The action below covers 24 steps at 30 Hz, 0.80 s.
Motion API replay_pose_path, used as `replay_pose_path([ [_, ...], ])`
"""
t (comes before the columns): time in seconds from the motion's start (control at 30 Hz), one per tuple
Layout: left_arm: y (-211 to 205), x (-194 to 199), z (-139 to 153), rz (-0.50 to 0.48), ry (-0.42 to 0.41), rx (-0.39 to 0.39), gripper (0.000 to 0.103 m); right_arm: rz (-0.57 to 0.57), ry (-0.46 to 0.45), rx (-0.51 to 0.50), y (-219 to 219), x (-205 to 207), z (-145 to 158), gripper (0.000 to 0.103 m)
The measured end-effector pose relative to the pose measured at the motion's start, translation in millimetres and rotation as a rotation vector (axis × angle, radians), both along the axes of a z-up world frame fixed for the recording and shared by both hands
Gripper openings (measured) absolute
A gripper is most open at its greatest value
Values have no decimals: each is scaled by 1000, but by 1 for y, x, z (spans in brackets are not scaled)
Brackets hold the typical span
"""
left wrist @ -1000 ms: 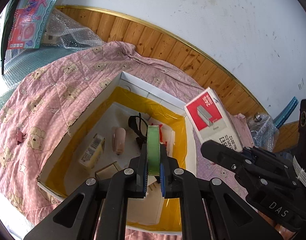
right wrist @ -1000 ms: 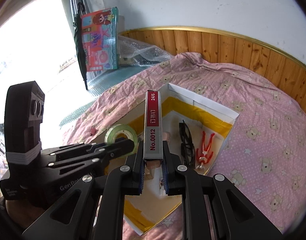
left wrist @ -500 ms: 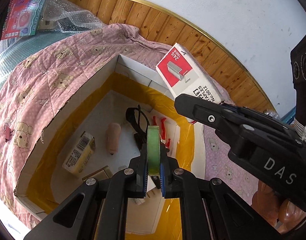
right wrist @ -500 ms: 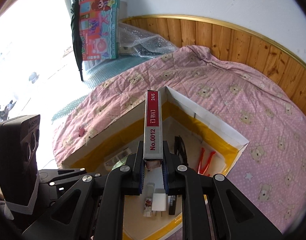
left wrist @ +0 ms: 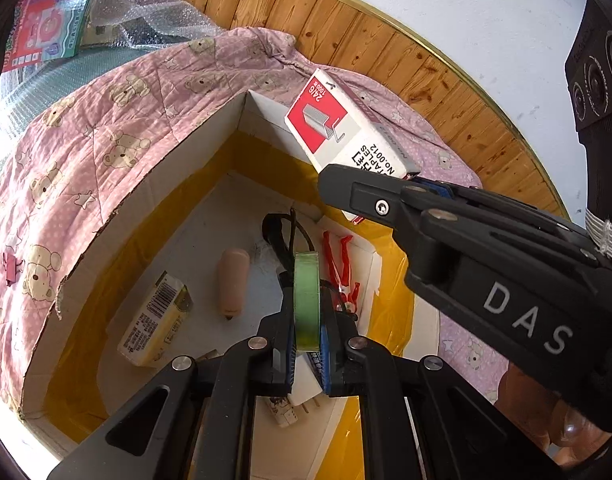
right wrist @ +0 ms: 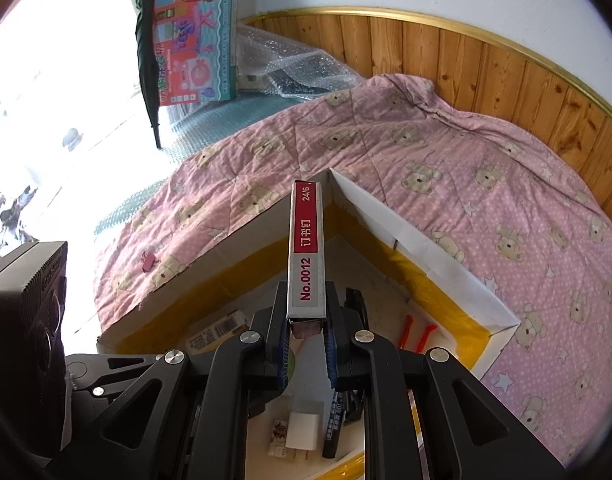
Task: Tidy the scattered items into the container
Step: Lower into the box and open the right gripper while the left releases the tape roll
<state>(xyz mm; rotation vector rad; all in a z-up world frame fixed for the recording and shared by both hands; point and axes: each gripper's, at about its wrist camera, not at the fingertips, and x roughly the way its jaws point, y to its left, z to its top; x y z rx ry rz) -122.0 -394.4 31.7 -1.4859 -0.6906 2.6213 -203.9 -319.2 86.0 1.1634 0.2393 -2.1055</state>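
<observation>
pink bear-print quilt [right wrist: 486, 208] under an open cardboard box [left wrist: 154, 184] lined with yellow tape, the container of the task. over the last second both grippers have come from beside the box to above its open top, and in the right wrist view the box interior now fills the space below the fingers; both carried items therefore look ready for release, which would be the next step.

staple box [left wrist: 338, 132], red and white, clamped by its lower end between the jaws of the right gripper [right wrist: 306, 344], tilted up and forward above the far corner of the box, not touching the walls.

roll of green tape [left wrist: 306, 300], held on edge between the closed jaws of the left gripper [left wrist: 306, 360], above the middle of the box floor; whether it touches anything below cannot be told.

already on the box floor: yellow packet [left wrist: 154, 320], pink cylinder [left wrist: 233, 280], black glasses [left wrist: 278, 236], red clip [left wrist: 338, 264], white plug [right wrist: 302, 428], marker pen [right wrist: 334, 424].

small pink clip [left wrist: 11, 268] lies on the quilt outside the box, still to be collected.
</observation>
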Motion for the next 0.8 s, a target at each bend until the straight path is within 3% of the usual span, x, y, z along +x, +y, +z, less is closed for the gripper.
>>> replay_pose_path([
  [0.27, -1, -8, -12, 27, -47, 45, 10, 8, -26, -2, -3, -20, -6, 15],
  [0.63, 0, -26, -15, 71, -80, 28, 10, 56, -71, 18, -19, -44, -18, 16],
  [0.67, 0, -30, -18, 84, -93, 16, 12, 58, -82, 20, -21, -49, -24, 18],
  [0.7, 0, -37, -25, 87, -116, -3, 23, 59, -95, 22, -22, -54, -30, 19],
  [0.73, 0, -42, -32, 94, -145, -12, 40, 37, -107, 34, -21, -60, -37, 33],
  [0.77, -7, -45, -40, 121, -198, 28, 41, 13, -119, 40, -17, -65, -43, 41],
  [0.8, -14, -43, -42, 143, -210, 80, 43, 1, -131, 33, -13, -67, -44, 41],
])
